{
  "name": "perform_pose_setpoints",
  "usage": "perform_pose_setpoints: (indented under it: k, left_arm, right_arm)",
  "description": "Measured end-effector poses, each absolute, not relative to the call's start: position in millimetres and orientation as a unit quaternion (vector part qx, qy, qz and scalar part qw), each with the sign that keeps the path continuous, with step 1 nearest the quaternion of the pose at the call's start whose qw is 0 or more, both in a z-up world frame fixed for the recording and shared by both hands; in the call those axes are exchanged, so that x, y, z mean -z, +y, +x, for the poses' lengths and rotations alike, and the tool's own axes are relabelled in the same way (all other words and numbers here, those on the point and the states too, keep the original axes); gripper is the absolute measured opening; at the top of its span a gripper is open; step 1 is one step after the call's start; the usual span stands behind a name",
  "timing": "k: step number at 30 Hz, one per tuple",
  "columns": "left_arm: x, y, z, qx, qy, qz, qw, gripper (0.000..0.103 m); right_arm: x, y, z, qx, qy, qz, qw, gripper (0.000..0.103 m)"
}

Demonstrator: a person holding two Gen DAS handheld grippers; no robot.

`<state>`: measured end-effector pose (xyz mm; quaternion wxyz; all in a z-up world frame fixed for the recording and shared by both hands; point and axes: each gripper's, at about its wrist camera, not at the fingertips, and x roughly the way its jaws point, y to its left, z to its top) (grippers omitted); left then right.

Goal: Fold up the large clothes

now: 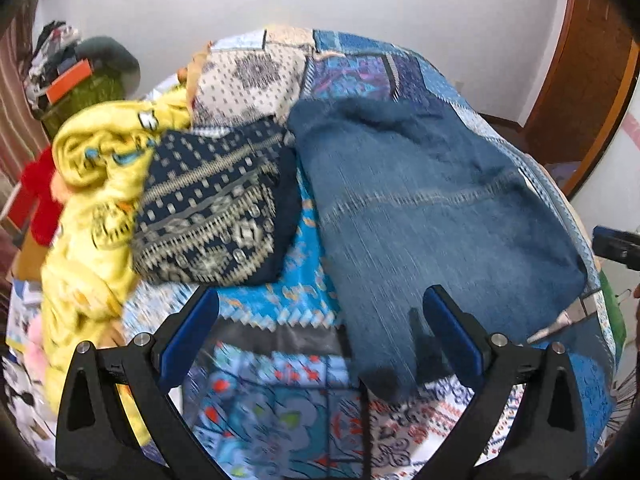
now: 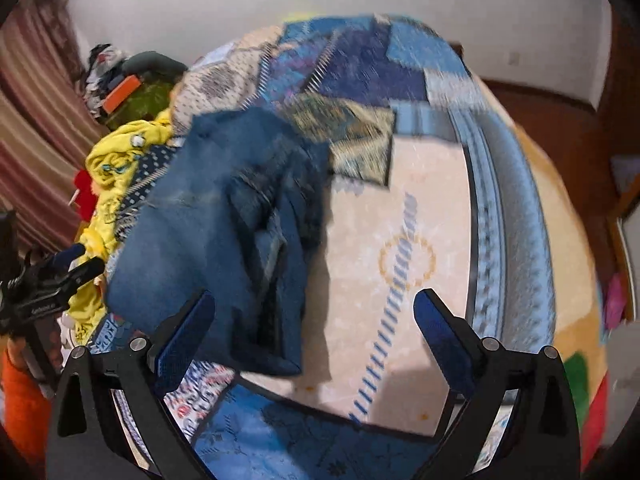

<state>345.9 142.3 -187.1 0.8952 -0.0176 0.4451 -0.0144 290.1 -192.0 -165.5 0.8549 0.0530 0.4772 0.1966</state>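
A pair of blue jeans (image 1: 420, 208) lies folded over on the patchwork bedspread (image 1: 280, 304); it also shows in the right wrist view (image 2: 208, 236), with a pocket and waistband facing up. My left gripper (image 1: 320, 312) is open and empty, hovering above the jeans' near end. My right gripper (image 2: 314, 312) is open and empty, above the jeans' right edge and the bedspread (image 2: 400, 240). The left gripper shows at the left edge of the right wrist view (image 2: 60, 276). The right gripper's tip shows at the right edge of the left wrist view (image 1: 616, 244).
A folded navy patterned garment (image 1: 216, 208) lies left of the jeans, beside a crumpled yellow garment (image 1: 92, 200). A green basket (image 1: 84, 92) piled with things stands at the back left. A wooden door (image 1: 588, 80) is at the right.
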Motion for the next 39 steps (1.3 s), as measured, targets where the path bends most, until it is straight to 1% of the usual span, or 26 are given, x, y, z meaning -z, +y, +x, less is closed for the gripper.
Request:
perform_pose_setpoints:
  k: [3, 8, 11, 16, 20, 22, 25, 28, 29, 30, 31, 32, 33, 34, 35, 36, 37, 39]
  left_arm:
    - [178, 151, 362, 0.016, 0.443, -0.030, 0.896, 0.103]
    - [183, 158, 397, 0.044, 0.462, -0.075, 0.883, 0.103]
    - [203, 162, 422, 0.071, 0.498, -0.110, 0.857, 0.103]
    - [250, 165, 451, 0.116, 0.559, -0.181, 0.801, 0.103]
    - [280, 173, 467, 0.158, 0.578, -0.266, 0.756, 0.103]
    - [290, 174, 472, 0.174, 0.580, -0.291, 0.741, 0.103]
    - [297, 172, 477, 0.183, 0.576, -0.302, 0.737, 0.103]
    - [298, 170, 477, 0.186, 0.569, -0.307, 0.740, 0.103]
    - [297, 169, 476, 0.186, 0.566, -0.311, 0.740, 0.101]
    - [296, 168, 477, 0.191, 0.564, -0.314, 0.740, 0.092]
    - [295, 167, 477, 0.204, 0.560, -0.323, 0.735, 0.080]
    - [294, 166, 477, 0.205, 0.559, -0.331, 0.732, 0.080]
    - [291, 167, 481, 0.202, 0.559, -0.331, 0.733, 0.077]
    - [288, 166, 480, 0.200, 0.557, -0.327, 0.737, 0.073]
    - [284, 164, 477, 0.199, 0.554, -0.320, 0.742, 0.071]
    - [280, 162, 474, 0.198, 0.551, -0.312, 0.748, 0.066]
    - [273, 161, 472, 0.200, 0.547, -0.307, 0.752, 0.063]
    - [259, 160, 467, 0.205, 0.538, -0.305, 0.759, 0.059]
  right_arm:
    - [152, -182, 300, -0.216, 0.458, 0.043, 0.861, 0.099]
    - [154, -161, 326, -0.240, 0.457, 0.034, 0.856, 0.099]
    - [170, -151, 349, -0.254, 0.480, 0.043, 0.839, 0.099]
    - [218, -149, 389, -0.262, 0.549, 0.089, 0.789, 0.099]
    - [250, -152, 408, -0.292, 0.593, 0.142, 0.737, 0.099]
    - [259, -150, 412, -0.307, 0.594, 0.159, 0.726, 0.099]
    - [262, -144, 416, -0.317, 0.589, 0.162, 0.726, 0.101]
    - [259, -137, 416, -0.324, 0.579, 0.155, 0.732, 0.099]
    - [257, -137, 416, -0.324, 0.577, 0.153, 0.734, 0.094]
    - [255, -135, 414, -0.329, 0.573, 0.154, 0.734, 0.083]
    - [253, -134, 413, -0.335, 0.573, 0.159, 0.731, 0.078]
    - [252, -137, 415, -0.331, 0.574, 0.160, 0.732, 0.075]
    - [252, -137, 415, -0.328, 0.575, 0.158, 0.733, 0.069]
    - [250, -137, 414, -0.326, 0.574, 0.158, 0.735, 0.066]
    - [248, -138, 413, -0.323, 0.573, 0.161, 0.736, 0.060]
    - [246, -138, 412, -0.321, 0.573, 0.168, 0.736, 0.053]
    - [242, -138, 411, -0.320, 0.572, 0.172, 0.736, 0.052]
    - [232, -136, 407, -0.319, 0.568, 0.177, 0.738, 0.047]
